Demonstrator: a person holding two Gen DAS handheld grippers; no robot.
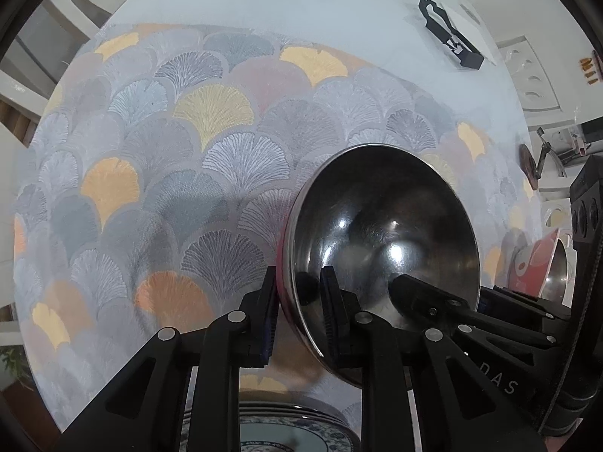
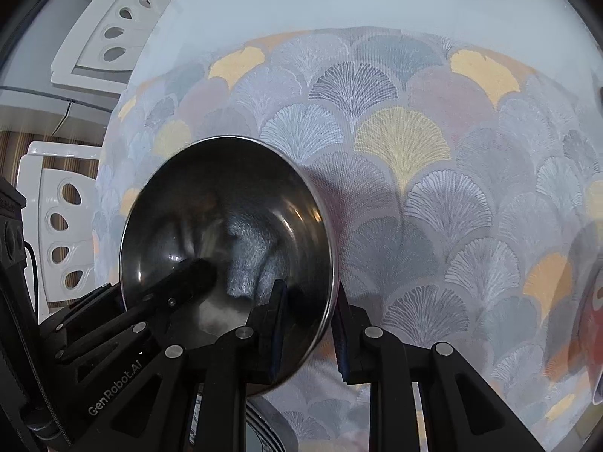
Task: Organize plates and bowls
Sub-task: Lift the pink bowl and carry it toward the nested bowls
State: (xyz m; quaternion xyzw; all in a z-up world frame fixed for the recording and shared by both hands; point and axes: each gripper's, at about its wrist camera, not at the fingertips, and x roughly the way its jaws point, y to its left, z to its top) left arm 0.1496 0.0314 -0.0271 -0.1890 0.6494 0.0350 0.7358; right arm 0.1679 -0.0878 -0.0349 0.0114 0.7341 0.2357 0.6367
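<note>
A steel bowl [image 1: 380, 233] with a red outside is held up above the table between both grippers. My left gripper [image 1: 299, 312] is shut on its left rim. The same bowl [image 2: 226, 233] shows in the right wrist view, where my right gripper [image 2: 309, 324] straddles its right rim with a small gap at the outer finger. The other gripper's finger [image 1: 426, 297] reaches into the bowl from the far side. A stack of blue-patterned plates [image 1: 294, 433] lies directly below, also seen as plates [image 2: 264, 429] under the right gripper.
A fan-patterned placemat [image 1: 169, 188] covers the round white table [image 1: 301, 7]. A black tool [image 1: 448, 34] lies at the far right. A red and steel bowl [image 1: 542, 263] stands at the right, seen again as a red bowl [image 2: 588, 320]. White chairs [image 2: 109, 30] stand beyond the table edge.
</note>
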